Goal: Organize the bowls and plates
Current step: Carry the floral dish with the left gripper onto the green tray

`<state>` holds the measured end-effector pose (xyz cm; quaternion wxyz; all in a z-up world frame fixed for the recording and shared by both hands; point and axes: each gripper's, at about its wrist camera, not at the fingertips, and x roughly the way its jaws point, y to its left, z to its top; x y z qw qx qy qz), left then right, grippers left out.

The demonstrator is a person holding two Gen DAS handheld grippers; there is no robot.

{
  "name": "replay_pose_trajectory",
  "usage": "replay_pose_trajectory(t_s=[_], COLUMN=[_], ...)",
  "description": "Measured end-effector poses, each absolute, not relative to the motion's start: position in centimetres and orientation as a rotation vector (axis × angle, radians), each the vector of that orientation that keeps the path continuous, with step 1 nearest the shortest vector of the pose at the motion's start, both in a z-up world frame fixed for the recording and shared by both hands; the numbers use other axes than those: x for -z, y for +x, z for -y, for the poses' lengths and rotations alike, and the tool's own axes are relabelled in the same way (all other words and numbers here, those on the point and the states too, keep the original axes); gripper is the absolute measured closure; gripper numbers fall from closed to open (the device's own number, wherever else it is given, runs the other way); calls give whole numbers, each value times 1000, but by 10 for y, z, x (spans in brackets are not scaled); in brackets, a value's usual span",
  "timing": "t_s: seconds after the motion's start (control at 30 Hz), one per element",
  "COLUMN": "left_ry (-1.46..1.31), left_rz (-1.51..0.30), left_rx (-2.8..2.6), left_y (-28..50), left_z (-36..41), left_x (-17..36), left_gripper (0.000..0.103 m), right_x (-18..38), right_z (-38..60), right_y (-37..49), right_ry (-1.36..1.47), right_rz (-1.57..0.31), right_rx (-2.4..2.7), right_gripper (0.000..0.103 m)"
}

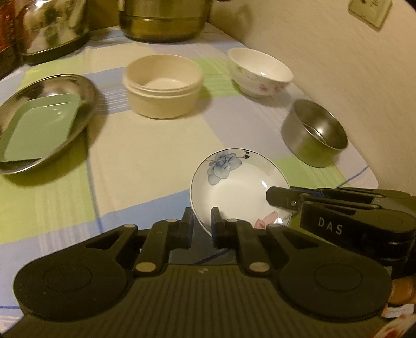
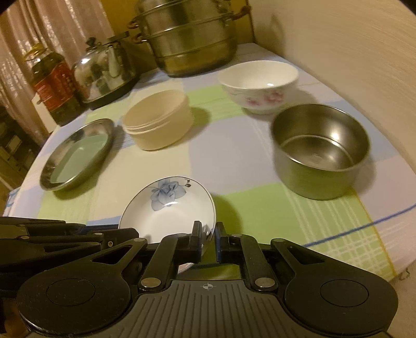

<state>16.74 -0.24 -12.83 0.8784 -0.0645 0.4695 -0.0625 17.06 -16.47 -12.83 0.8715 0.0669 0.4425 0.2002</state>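
A small white dish with a blue flower (image 1: 234, 187) (image 2: 169, 210) is held tilted above the table. My left gripper (image 1: 202, 221) is shut on its left rim. My right gripper (image 2: 208, 235) is shut on its right rim and also shows in the left wrist view (image 1: 279, 199). A green rectangular plate (image 1: 39, 130) (image 2: 78, 158) lies in a steel plate (image 1: 85, 85) (image 2: 104, 127) at the left. A cream bowl (image 1: 162, 85) (image 2: 158, 122), a white floral bowl (image 1: 260, 71) (image 2: 260, 85) and a steel bowl (image 1: 314, 132) (image 2: 322, 150) stand apart.
A large steel steamer pot (image 2: 192, 36) (image 1: 166, 18), a kettle (image 2: 106, 70) (image 1: 52, 28) and an oil bottle (image 2: 54, 85) stand at the back. A wall (image 2: 351, 52) runs along the right side. The checked tablecloth's (image 2: 312, 234) edge is near at the right.
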Motion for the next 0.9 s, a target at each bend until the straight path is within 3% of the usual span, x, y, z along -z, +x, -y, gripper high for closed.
replay_pose_trajectory(t_s=[0.9], left_ry=[-209], left_rz=[-896], left_rx=[-93], left_y=[161], left_z=[-160], left_x=[91], left_gripper=[91], right_x=[101], right_z=[-6], right_y=[206], right_ry=[71], right_rz=[-895], right_rx=[-669], right_gripper=[93])
